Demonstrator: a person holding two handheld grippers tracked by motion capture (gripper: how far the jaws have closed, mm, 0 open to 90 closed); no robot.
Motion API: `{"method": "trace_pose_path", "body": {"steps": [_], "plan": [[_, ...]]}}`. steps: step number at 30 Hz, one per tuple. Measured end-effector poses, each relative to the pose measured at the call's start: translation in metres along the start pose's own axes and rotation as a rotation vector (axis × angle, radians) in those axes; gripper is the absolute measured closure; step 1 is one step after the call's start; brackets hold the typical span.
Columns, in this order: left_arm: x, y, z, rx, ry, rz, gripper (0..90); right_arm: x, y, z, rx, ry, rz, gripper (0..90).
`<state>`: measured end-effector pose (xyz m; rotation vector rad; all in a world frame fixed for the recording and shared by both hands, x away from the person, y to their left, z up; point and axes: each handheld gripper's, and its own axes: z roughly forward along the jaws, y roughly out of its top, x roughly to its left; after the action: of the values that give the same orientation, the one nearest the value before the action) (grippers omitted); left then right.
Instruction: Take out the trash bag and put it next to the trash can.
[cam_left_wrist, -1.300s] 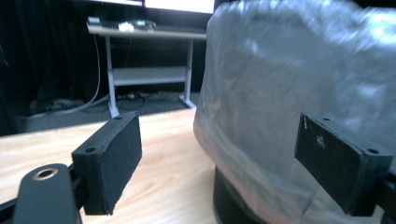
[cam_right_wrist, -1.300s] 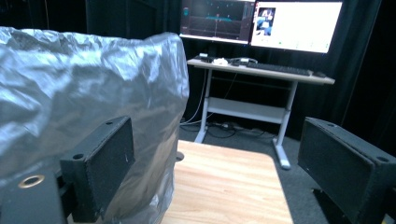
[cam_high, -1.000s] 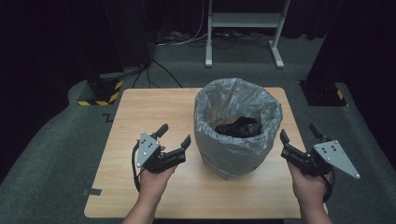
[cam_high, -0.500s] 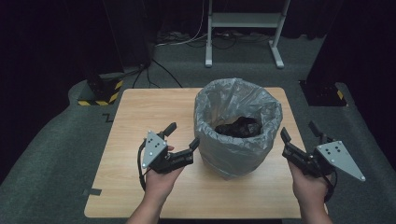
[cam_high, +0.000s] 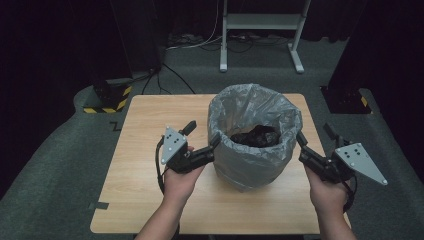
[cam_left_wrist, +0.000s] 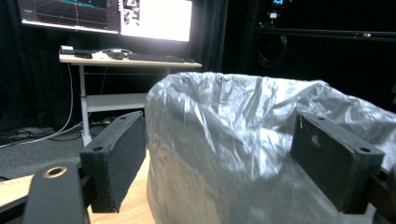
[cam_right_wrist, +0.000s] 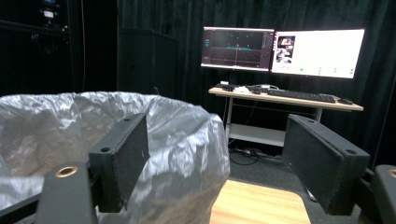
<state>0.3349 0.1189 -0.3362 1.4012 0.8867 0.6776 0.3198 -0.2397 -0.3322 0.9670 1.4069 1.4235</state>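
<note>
Bin liner (cam_high: 252, 107): grey plastic, folded over a bin at mid-desk (cam_high: 150, 125), dark waste inside. Left hand-held gripper (cam_high: 202, 142) and right hand-held gripper (cam_high: 312, 142) flank the rim, jaws apart, just been narrowing, liner not yet pinched. Lifting out remains, judging by position.
</note>
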Motion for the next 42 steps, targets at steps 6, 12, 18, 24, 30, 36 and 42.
{"method": "trace_pose_path", "body": {"steps": [6, 12, 18, 24, 30, 36, 42], "plan": [[-0.005, 0.01, 0.01, -0.019, 0.009, -0.008, 24.8, -0.001, 0.017, 0.011, -0.01, 0.01, -0.002, 31.3], [-0.001, 0.006, 0.028, 0.043, 0.053, -0.022, 32.6, -0.004, 0.019, 0.037, 0.064, 0.016, 0.006, 44.5], [-0.004, 0.003, 0.031, 0.035, 0.058, -0.025, 47.2, -0.008, 0.008, 0.054, 0.136, 0.015, 0.046, 56.0], [-0.006, 0.001, 0.028, 0.005, 0.105, -0.017, 62.1, -0.003, 0.004, 0.059, 0.187, 0.001, 0.047, 65.9], [-0.005, 0.002, 0.025, 0.001, 0.125, 0.014, 76.6, 0.004, 0.005, 0.059, 0.175, -0.03, 0.004, 84.9], [-0.005, 0.003, 0.021, -0.035, 0.11, 0.025, 88.6, 0.009, 0.006, 0.056, 0.154, -0.045, -0.022, 89.8], [-0.007, 0.018, 0.018, -0.097, 0.111, 0.042, 89.1, 0.013, 0.02, 0.045, 0.064, -0.057, -0.02, 89.8]]}}
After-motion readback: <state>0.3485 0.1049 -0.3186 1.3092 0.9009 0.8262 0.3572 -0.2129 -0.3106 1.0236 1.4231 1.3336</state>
